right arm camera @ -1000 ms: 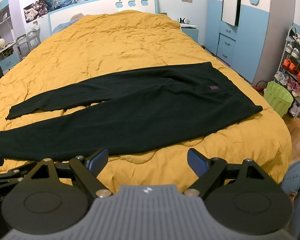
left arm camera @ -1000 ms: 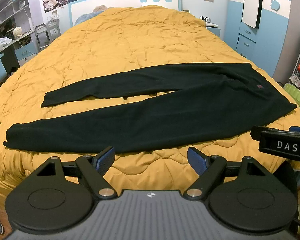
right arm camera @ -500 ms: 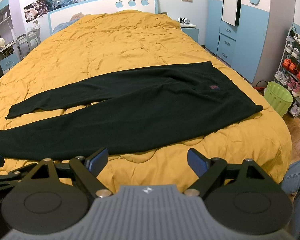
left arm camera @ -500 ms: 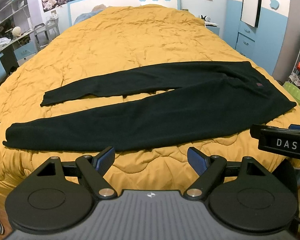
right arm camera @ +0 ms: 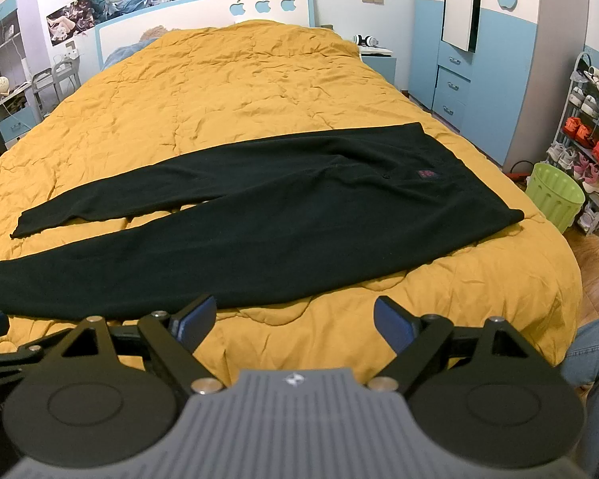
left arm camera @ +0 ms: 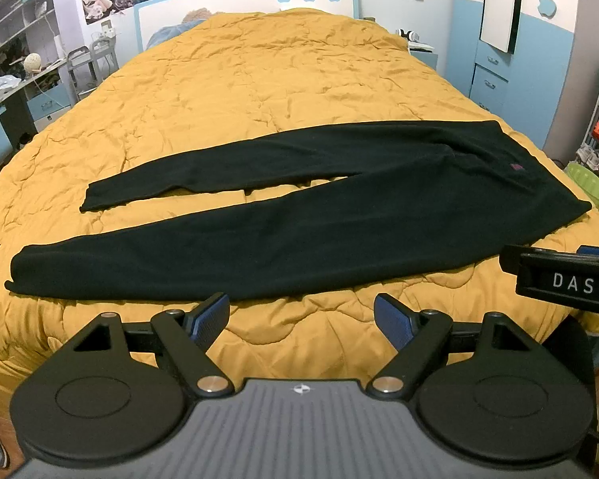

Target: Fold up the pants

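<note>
Black pants (left arm camera: 299, 215) lie flat across the yellow quilt, waistband at the right with a small red label (left arm camera: 516, 167), two legs spread apart toward the left. They also show in the right wrist view (right arm camera: 283, 215). My left gripper (left arm camera: 301, 317) is open and empty, held just short of the near leg's lower edge. My right gripper (right arm camera: 293, 319) is open and empty, near the same edge further right. The right gripper's body (left arm camera: 567, 281) shows at the right of the left wrist view.
The bed (left arm camera: 279, 80) with the yellow quilt fills the room's middle. A blue wardrobe (right arm camera: 483, 60) stands at the right, with a green bin (right arm camera: 555, 195) and a shoe rack (right arm camera: 591, 135) beside it. Shelves and a desk (left arm camera: 12, 64) stand at the left.
</note>
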`<action>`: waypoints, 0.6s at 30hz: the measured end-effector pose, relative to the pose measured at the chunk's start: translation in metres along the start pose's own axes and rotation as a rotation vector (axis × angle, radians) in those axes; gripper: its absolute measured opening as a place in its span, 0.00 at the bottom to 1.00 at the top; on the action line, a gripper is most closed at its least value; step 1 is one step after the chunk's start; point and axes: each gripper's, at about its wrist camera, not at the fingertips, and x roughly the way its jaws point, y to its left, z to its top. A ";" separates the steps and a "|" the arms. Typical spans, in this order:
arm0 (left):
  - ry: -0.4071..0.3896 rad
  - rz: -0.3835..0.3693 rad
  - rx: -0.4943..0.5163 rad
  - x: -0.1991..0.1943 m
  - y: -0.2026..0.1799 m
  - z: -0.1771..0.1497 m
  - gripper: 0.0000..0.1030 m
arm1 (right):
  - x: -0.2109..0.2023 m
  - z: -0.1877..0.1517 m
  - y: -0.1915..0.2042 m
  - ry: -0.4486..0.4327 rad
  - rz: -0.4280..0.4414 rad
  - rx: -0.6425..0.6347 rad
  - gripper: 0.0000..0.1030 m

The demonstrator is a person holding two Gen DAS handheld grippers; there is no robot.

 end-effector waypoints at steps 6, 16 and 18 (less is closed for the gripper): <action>0.000 0.001 0.000 0.000 0.000 0.001 0.93 | 0.000 0.000 0.000 0.000 0.000 -0.001 0.80; -0.002 0.001 0.000 0.000 0.000 0.000 0.93 | -0.001 0.000 -0.001 0.000 0.000 0.000 0.80; 0.000 0.000 0.003 0.000 -0.001 -0.001 0.93 | -0.001 -0.001 -0.001 -0.001 -0.001 0.000 0.80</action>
